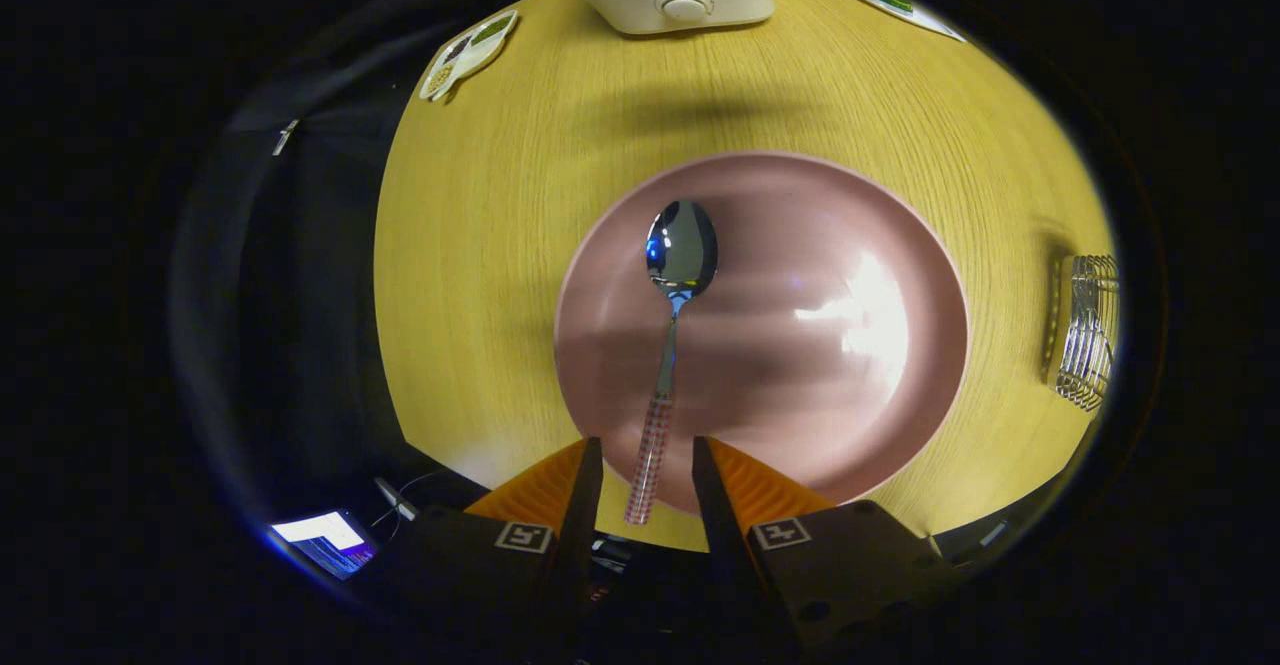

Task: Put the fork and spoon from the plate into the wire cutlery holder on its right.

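tabletop (480, 205): yellow wood grain, carries everything.
plate (850, 245): pink, glossy, holds a lone spoon; no fork on it.
wire cutlery holder (1085, 345): right of plate, contents cannot be told.
spoon (672, 345): light, stiff, slippery steel; checked handle end is likely the best grip.
tongs (647, 475): parted, astride the handle, not pressing.

Surfaces: metal, gloss, wood grain.
Spoon (680, 255) polished metal, mirror bowl, checked handle; plate (900, 245) smooth glossy pink with glare; counter (480, 225) matt pale wood grain; wire cutlery holder (1088, 330) shiny metal.
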Demonstrator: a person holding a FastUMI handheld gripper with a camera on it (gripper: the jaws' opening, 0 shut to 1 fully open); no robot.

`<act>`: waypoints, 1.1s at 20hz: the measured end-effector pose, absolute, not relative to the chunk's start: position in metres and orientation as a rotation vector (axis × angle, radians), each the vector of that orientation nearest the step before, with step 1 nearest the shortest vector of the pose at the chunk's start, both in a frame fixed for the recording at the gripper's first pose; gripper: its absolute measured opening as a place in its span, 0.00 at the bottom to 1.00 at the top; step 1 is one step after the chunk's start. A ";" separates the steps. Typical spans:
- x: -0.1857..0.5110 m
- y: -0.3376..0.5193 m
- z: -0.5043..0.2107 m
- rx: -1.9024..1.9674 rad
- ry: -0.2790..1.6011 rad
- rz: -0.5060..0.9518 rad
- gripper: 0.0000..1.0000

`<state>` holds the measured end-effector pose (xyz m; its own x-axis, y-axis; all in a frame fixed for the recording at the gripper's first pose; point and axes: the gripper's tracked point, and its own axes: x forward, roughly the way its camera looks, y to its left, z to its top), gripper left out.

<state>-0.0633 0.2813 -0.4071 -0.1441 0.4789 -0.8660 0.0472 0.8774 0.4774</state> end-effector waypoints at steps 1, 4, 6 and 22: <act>-0.063 0.281 -0.411 0.410 1.690 0.377 0.55; -0.063 0.282 -0.425 0.417 1.693 0.343 0.55; -0.066 0.285 -0.432 0.422 1.701 0.330 0.40; -0.070 0.220 -0.356 0.419 1.649 0.612 0.12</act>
